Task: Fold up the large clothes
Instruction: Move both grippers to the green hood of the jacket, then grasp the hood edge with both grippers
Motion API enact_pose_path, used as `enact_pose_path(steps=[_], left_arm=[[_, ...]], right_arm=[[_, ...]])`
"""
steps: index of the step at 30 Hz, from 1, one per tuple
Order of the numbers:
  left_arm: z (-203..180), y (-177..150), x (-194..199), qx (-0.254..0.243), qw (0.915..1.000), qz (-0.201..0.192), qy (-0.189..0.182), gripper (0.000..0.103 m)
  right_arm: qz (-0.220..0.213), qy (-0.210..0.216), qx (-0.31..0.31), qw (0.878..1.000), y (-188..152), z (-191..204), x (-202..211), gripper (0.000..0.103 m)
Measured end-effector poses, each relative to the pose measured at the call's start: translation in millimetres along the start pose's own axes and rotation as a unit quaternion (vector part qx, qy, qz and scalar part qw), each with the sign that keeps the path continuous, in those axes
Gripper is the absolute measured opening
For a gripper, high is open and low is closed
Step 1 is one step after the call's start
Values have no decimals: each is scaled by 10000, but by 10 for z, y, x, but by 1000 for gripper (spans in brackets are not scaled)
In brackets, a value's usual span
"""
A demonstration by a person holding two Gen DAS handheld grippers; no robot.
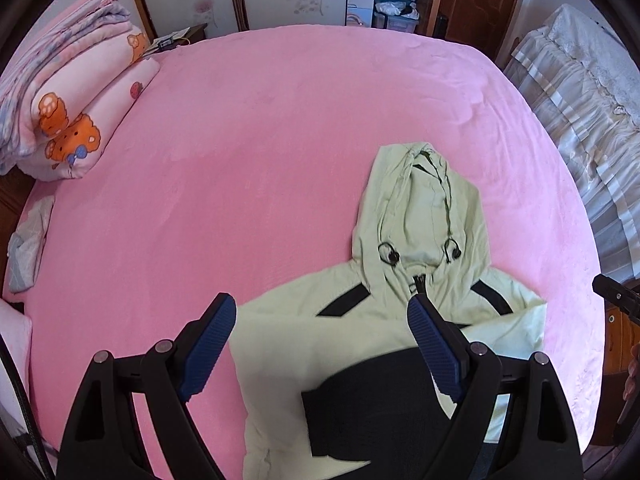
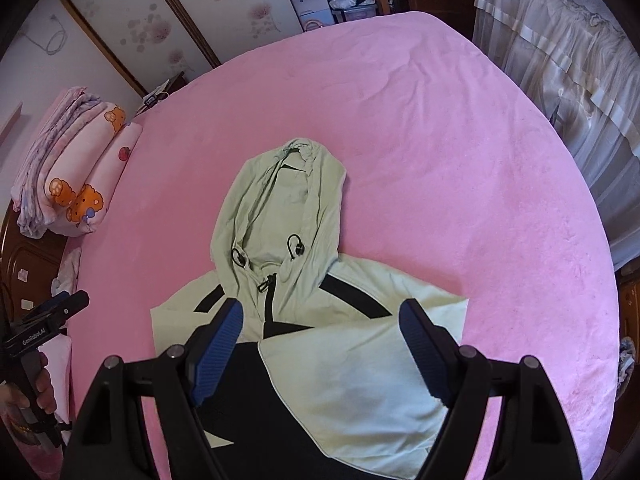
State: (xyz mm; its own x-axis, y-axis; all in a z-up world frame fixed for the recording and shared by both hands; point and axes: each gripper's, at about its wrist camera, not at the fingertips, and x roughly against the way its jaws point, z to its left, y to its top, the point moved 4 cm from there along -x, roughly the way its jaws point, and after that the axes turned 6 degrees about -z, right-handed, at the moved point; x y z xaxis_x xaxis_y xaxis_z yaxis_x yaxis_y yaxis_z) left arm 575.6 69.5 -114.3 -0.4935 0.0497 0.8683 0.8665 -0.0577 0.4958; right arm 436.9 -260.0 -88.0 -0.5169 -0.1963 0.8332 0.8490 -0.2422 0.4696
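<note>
A pale green hooded jacket (image 1: pixel 420 208) with black panels lies flat on the pink bed (image 1: pixel 260 140), hood pointing away, both sleeves folded in over the chest. It also shows in the right wrist view (image 2: pixel 352 376). My left gripper (image 1: pixel 322 344) is open and empty, above the jacket's left shoulder. My right gripper (image 2: pixel 320 350) is open and empty, above the folded right sleeve and the black front panel (image 2: pixel 248 392). The left gripper's body shows at the left edge of the right wrist view (image 2: pixel 44 320), held by a hand.
Folded quilts and a cartoon-print pillow (image 1: pixel 76 92) are stacked at the bed's far left corner. A crumpled cloth (image 1: pixel 28 248) lies at the left edge. A draped white curtain (image 1: pixel 580 92) hangs along the right. Wardrobe doors and shelves (image 1: pixel 380 4) stand beyond the bed.
</note>
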Motion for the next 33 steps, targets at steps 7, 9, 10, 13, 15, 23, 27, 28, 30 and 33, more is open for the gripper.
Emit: enact_pose_path(steps=[7,9,10,13,15,23,27,28,30,33], left_arm=[[17,479,-432,61,9997,-45,-246,87],[26,576,-581,55,9997,-50,-253,87],[16,625,-670,-1,9997,-77,-244,87],[-22,721,-957,-85,9998,-83,-163,87],[-74,753,-1175,-52,9997,-62,-234,87],[-413,693,-2070,-32,9993,-171,-329,87],[-536,588,-2463,84,9985,-180,-502,87],[-558,559,-2524,97,9984,-186,-530,87],[-582,512,-2669,107,9983,-224,-536,87],[-590,454,-2851,166,9981,-240,-548,86]], right_arm=[[-51,200,-114,9997,416,-75,-506,81],[-75,274,-150,9995,527,-96,-667,81],[-80,315,-141,9994,583,-106,-761,81],[-133,339,-130,9993,698,-141,-1038,81],[-139,446,-233,9986,764,-182,-1252,81],[243,369,-425,9981,699,-350,-2103,81],[327,540,-604,9962,591,-435,-2373,71],[338,598,-665,9954,568,-457,-2419,68],[357,775,-815,9930,522,-497,-2522,65],[343,930,-909,9909,484,-527,-2665,55]])
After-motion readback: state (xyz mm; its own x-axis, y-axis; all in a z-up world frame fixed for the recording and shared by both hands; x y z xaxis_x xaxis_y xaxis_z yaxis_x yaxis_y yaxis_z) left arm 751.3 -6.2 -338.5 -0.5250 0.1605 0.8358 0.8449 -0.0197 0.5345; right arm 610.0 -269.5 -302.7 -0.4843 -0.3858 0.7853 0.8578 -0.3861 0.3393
